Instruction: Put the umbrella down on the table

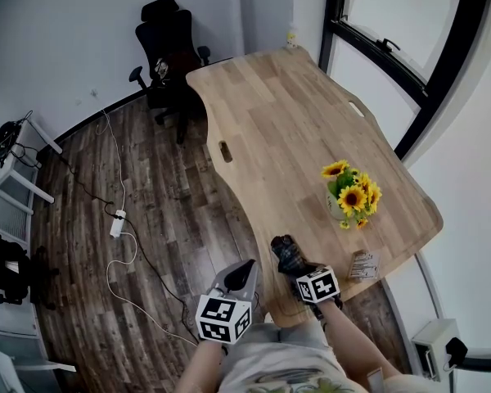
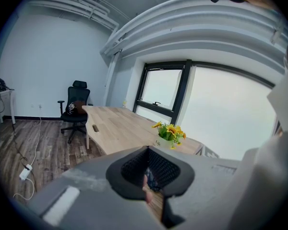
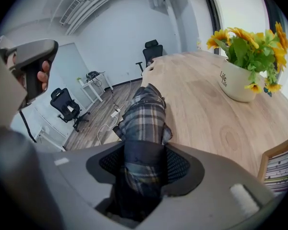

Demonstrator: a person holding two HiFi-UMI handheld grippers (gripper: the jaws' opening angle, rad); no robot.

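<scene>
Right gripper (image 3: 143, 176) jaws on plaid umbrella (image 3: 145, 116), near edge of table (image 3: 201, 114)

The table (image 1: 270, 121) is bare across its middle and far end, open to a reach from the near edge; a flower pot (image 1: 348, 196) blocks the right side; a striped box (image 1: 364, 264) fills the near right corner; the umbrella (image 1: 288, 254) takes the near edge; an office chair (image 1: 168, 47) crowds the far end.
</scene>
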